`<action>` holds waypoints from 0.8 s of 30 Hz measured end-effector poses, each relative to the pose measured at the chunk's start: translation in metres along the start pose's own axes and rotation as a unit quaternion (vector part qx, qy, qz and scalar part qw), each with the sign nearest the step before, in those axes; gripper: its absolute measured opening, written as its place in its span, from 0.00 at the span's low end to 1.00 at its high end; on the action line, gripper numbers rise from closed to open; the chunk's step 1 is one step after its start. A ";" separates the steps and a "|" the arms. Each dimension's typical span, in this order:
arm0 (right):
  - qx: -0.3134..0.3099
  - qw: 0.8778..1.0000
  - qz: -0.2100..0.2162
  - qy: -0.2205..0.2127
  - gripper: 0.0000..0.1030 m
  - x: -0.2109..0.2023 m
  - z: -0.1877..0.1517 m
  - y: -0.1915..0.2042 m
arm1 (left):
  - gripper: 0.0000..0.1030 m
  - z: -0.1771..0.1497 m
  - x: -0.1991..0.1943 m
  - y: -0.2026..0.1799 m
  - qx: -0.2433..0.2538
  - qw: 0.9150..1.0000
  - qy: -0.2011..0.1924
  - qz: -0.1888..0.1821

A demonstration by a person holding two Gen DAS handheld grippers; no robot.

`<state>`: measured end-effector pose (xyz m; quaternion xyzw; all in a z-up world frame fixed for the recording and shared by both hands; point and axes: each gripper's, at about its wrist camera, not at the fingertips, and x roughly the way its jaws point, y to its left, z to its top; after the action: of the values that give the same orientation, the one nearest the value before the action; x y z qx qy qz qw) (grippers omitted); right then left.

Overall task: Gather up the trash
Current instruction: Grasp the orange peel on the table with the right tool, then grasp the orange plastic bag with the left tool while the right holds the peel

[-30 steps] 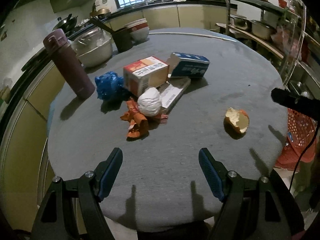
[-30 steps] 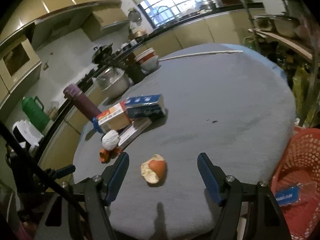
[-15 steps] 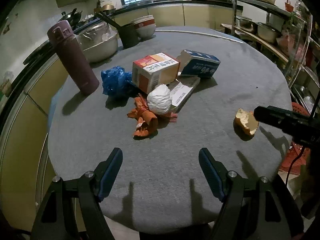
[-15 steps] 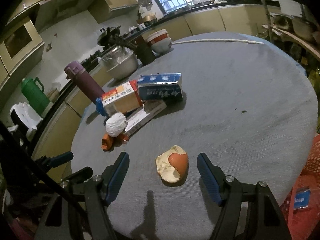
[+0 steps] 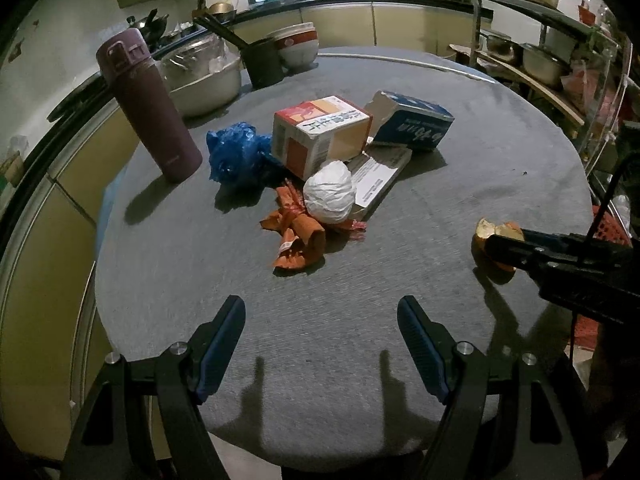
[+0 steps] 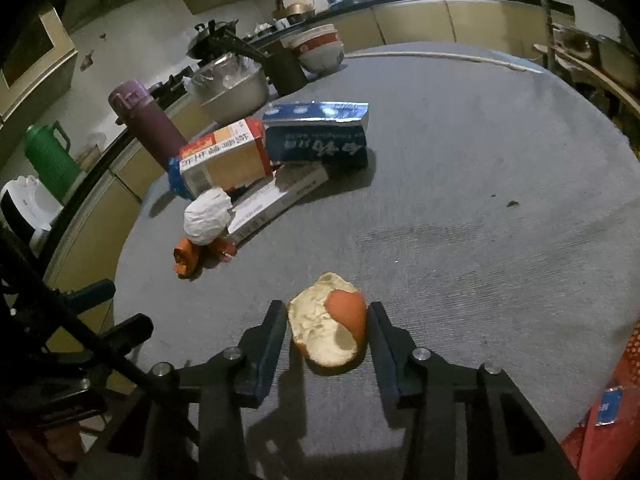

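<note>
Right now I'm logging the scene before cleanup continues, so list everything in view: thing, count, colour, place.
table: 1, grey, round, centre
orange peel: 1, orange and white, near edge, between the right claw's pads
paper ball: 1, white, middle pile
orange wrapper: 1, orange, in front of the ball
blue bag: 1, blue, left of the pile
carton: 1, orange and white, pile
blue box: 1, blue, right of carton
flat box: 1, white, under the pile
flask: 1, purple, upright, left
red basket: 1, red, beside the table
left claw: open, empty
right claw: closing on the peel
</note>
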<state>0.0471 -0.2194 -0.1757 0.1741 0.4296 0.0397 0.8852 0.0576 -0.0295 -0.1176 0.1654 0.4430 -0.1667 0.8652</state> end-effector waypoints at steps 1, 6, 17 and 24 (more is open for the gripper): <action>-0.004 1.000 -0.002 -0.001 0.42 0.000 0.000 0.001 | 0.77 0.000 0.001 0.001 0.000 1.000 0.001 0.000; -0.013 1.000 -0.002 -0.004 0.40 0.002 0.001 0.001 | 0.77 0.000 0.012 0.011 -0.014 1.000 0.011 -0.008; -0.005 1.000 0.021 -0.004 0.40 0.002 0.000 -0.005 | 0.77 0.022 0.042 0.053 -0.082 0.993 0.021 -0.077; -0.006 0.999 0.032 -0.005 0.40 0.002 0.000 -0.008 | 0.77 0.038 0.065 0.054 -0.107 0.988 0.039 -0.102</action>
<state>0.0479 -0.2264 -0.1797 0.1826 0.4191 0.0693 0.8867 0.1439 -0.0070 -0.1430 0.0321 0.5062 -0.1988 0.8386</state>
